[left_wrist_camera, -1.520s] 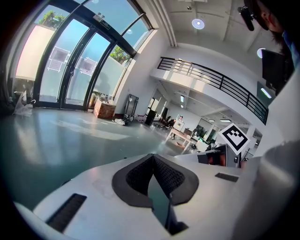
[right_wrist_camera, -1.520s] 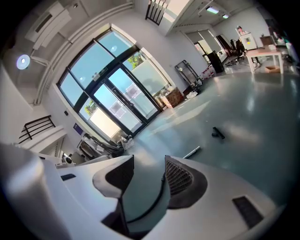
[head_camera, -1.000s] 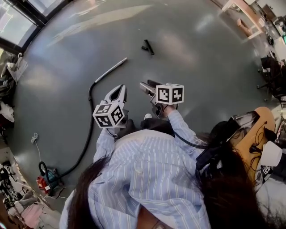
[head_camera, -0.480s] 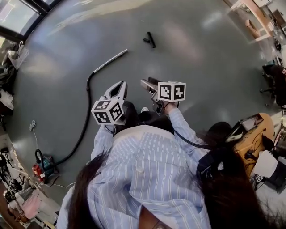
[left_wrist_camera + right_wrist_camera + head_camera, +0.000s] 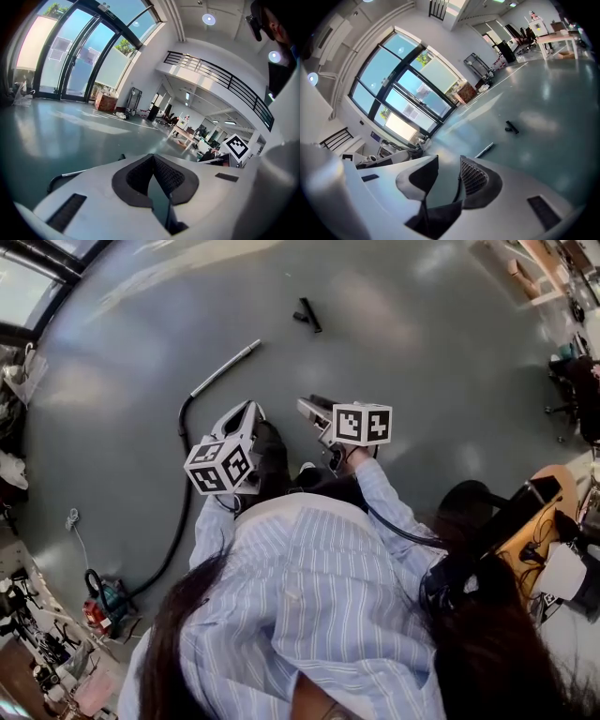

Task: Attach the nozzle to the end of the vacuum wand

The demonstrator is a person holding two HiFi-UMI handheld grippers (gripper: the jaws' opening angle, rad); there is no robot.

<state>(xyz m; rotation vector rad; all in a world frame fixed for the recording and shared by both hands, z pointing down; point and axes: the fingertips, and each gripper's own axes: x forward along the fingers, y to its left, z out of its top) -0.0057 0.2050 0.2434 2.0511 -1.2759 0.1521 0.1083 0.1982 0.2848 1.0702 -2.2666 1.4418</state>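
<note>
1. The left claw [image 5: 248, 407] is clenched. In the left gripper view its pads [image 5: 164, 176] meet at the tips [image 5: 152, 155] with nothing between them.
2. The right claw [image 5: 305, 407] is released. Its jaws stand apart [image 5: 449, 159] and have just been closing, with only bare floor [image 5: 553, 140] showing in the gap.
3. Both claws point forward and slightly down, side by side but not touching. The left claw is just left of the right one.
4. The nozzle [image 5: 307, 315], a small black piece, lies on the floor well ahead of the right claw. No claw touches it. In the right gripper view it lies beyond the jaw tips and to their right [image 5: 511, 127].
5. The wand [image 5: 225, 369], a thin silver tube, lies on the floor ahead and to the left of the left claw, untouched. From the right claw it shows just past the jaw tips [image 5: 484, 150], nearer than the nozzle.
6. The wand's free end points roughly toward the nozzle, and the two are well apart.
7. A black hose [image 5: 183, 493] runs from the wand's near end back past the left side of the left claw. It reaches the vacuum [image 5: 103, 601], which sits behind and to the left of that claw.
</note>
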